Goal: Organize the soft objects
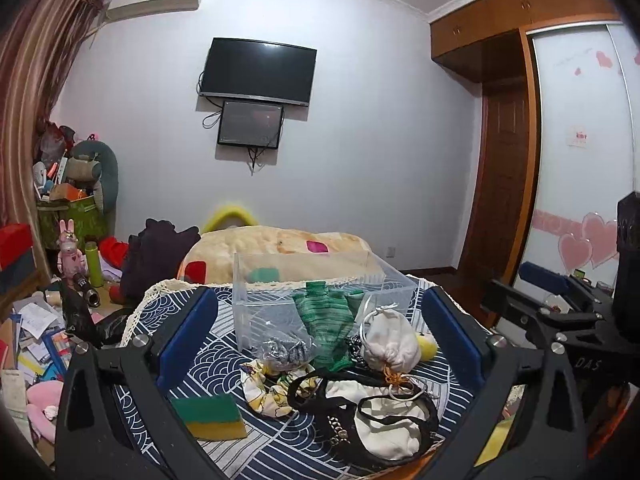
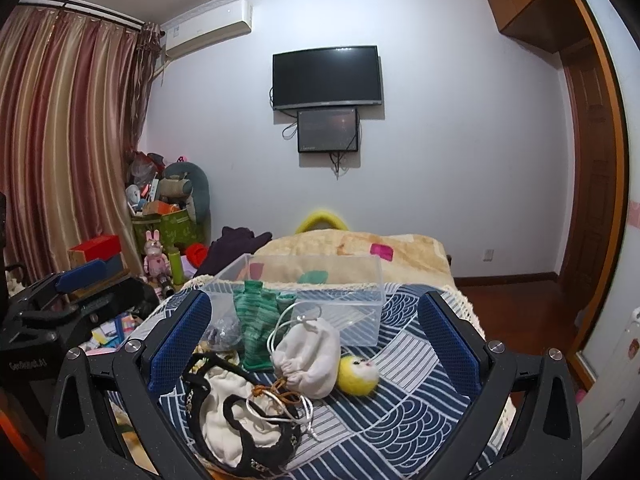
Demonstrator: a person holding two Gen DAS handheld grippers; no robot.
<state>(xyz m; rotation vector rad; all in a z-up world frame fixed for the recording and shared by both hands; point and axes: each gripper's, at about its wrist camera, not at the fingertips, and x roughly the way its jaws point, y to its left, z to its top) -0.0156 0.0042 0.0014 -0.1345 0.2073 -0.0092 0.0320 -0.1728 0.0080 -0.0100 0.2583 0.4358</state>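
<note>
Left wrist view: left tool (image 1: 318,344) and right tool (image 2: 314,344) both gape, empty, above the patterned table (image 2: 400,400). Soft items lie before the clear plastic bin (image 1: 280,280). Risk: white drawstring pouch (image 2: 308,356) cords snag the black-trimmed cream bag (image 2: 224,404), dragging both.

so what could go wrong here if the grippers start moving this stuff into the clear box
The white drawstring pouch has loose cords lying over the black-trimmed white bag, so lifting either may drag the other. The yellow felt ball sits loose beside the pouch and could roll off the patterned cloth. The green glove drapes against the clear box wall, so pulling it may shift that light box. Both grippers are open, holding nothing.
</note>
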